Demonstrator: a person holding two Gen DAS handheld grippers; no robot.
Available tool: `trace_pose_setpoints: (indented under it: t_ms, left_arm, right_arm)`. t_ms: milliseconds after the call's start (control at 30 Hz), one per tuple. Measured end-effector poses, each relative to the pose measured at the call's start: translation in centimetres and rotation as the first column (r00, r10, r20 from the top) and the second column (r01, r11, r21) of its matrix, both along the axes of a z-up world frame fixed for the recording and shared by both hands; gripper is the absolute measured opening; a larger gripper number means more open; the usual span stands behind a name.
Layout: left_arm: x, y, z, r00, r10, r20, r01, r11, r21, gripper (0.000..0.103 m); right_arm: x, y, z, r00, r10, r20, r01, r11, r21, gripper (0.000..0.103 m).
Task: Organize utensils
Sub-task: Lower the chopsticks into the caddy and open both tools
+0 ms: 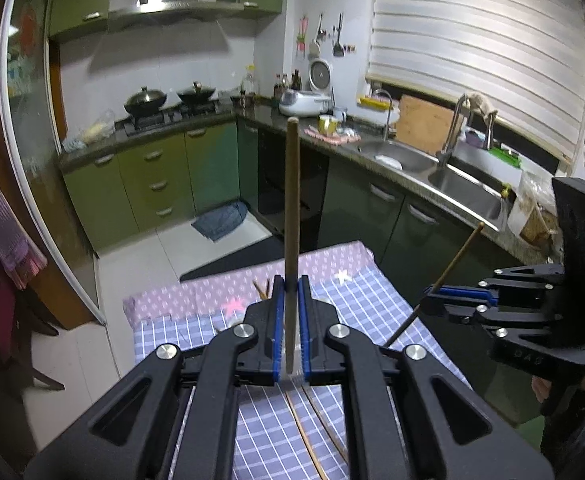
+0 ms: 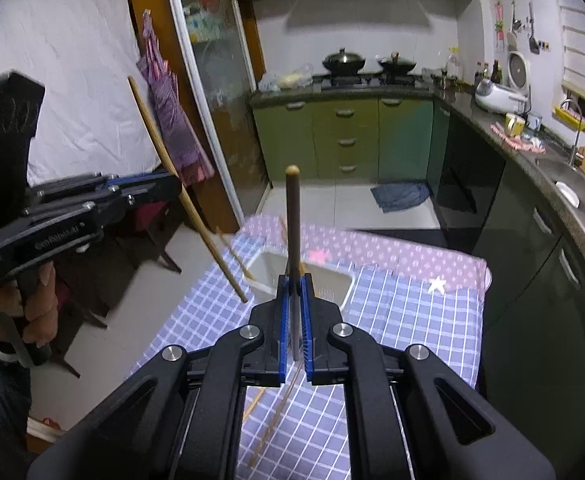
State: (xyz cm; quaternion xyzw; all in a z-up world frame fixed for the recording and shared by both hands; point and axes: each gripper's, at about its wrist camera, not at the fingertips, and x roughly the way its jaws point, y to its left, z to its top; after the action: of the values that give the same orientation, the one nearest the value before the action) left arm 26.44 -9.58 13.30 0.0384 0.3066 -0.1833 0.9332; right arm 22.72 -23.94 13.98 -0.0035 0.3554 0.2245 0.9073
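Left gripper (image 1: 291, 292): jaws closed, blue pads nearly meeting, pinching a thin stick; pointing toward 12 o'clock in its own view, tilted downward.
Right gripper (image 2: 295, 286): jaws closed likewise on a stick, tilted downward.
Left hand (image 2: 32, 304): at 9 o'clock in right view, fingers wrapped round the handle.
Spacing: grippers side by side, apart.

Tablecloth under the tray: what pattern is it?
Tablecloth: blue-and-white check, with a lilac dotted band and stars at the far end. Clearest in the right wrist view.
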Motion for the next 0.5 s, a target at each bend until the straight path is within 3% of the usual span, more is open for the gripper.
trace_pose_setpoints:
  t_ms: [300, 500]
  left_arm:
    - [3.8, -0.1, -0.7, 0.999, 0.033, 0.022, -0.033, 0.999, -0.005, 0.007]
    - [6.2, 0.0, -2.9, 0.999, 0.047, 0.004, -0.047, 0.999, 0.01, 0.007]
  right_arm:
    - [3.5, 0.1, 3.5, 0.998, -0.045, 0.043, 0.043, 0.998, 0.035, 0.007]
    - [7.9, 0.5, 1.5, 0.998, -0.07, -0.008, 0.07, 0.997, 0.042, 0.007]
